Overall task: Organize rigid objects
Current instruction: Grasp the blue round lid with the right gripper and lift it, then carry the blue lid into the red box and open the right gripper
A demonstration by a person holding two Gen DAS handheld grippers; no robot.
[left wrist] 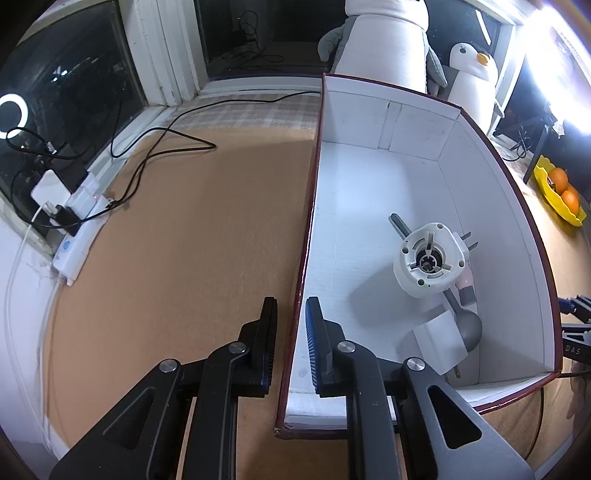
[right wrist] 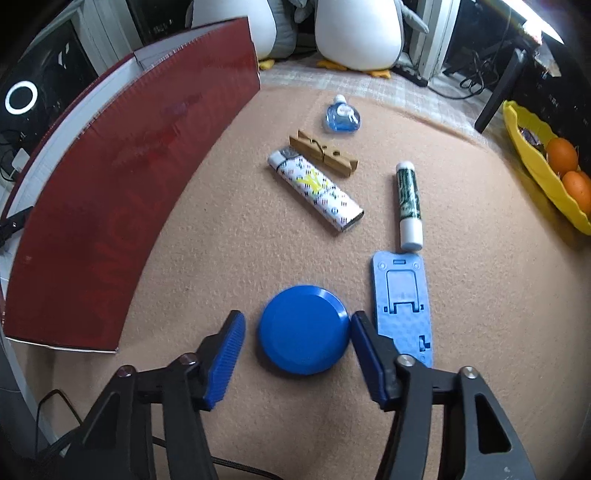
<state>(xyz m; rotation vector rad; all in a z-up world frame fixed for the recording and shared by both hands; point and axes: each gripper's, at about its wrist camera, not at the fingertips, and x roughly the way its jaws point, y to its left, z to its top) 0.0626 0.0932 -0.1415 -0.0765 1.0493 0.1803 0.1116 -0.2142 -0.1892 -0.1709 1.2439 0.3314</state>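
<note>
A white-lined box with dark red outer walls stands on the tan cloth. Inside it lie a white round motor part, a spoon and a white block. My left gripper straddles the box's near-left wall with its jaws slightly apart, and a gap shows on the outer side. In the right wrist view my right gripper stands open around a blue round lid; the right pad is at its rim, the left pad apart. A blue phone stand, lighter, clothespin, green tube and small blue bottle lie beyond.
The red box stands to the left of the loose items. A yellow bowl with oranges sits at the right edge. Penguin plush toys stand at the back. A power strip and black cables lie at the far left.
</note>
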